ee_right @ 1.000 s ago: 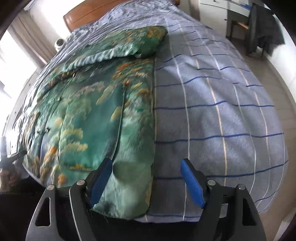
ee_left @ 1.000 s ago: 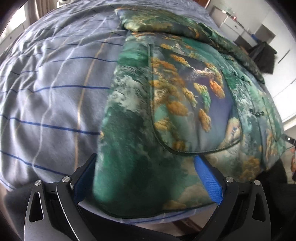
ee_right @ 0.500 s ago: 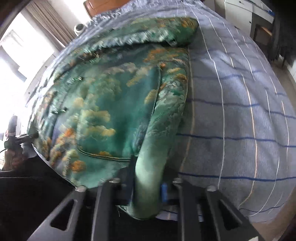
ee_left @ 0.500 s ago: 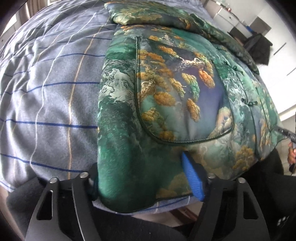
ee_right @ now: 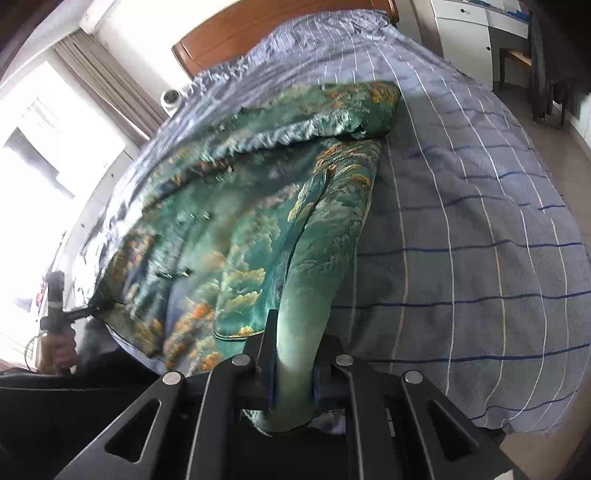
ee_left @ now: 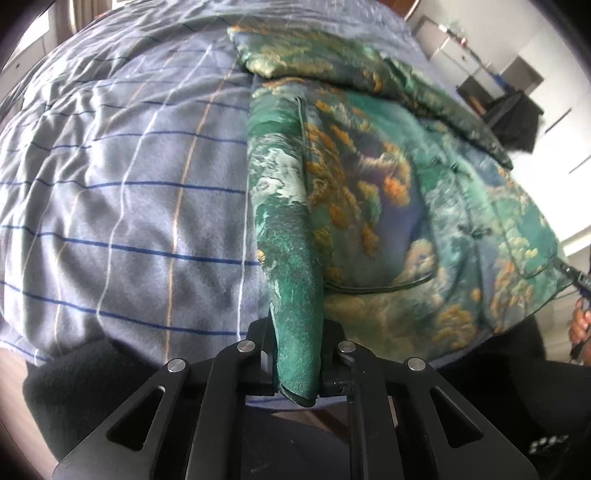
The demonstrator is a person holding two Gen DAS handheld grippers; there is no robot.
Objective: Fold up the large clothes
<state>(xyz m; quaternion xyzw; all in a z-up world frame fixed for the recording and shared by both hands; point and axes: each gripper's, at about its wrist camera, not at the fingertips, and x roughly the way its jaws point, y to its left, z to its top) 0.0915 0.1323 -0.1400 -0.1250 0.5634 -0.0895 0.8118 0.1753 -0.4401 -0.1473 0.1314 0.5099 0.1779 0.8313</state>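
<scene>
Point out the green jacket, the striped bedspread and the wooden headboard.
green jacket (ee_left: 369, 206), left wrist view, on its front pocket panel.
striped bedspread (ee_left: 129, 206), left wrist view, on bare cloth left of the jacket.
wooden headboard (ee_right: 236, 33), right wrist view, on its top board.

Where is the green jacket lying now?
The green jacket lies on the striped bed cover, its near hem corners pinched in the left gripper and right gripper.

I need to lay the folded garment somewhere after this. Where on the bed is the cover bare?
Bare striped cover lies left of the green jacket in the left wrist view, and right of it toward the white cabinets in the right wrist view. The middle and near edge are crowded: the jacket covers them, both grippers pinching its hem.
</scene>
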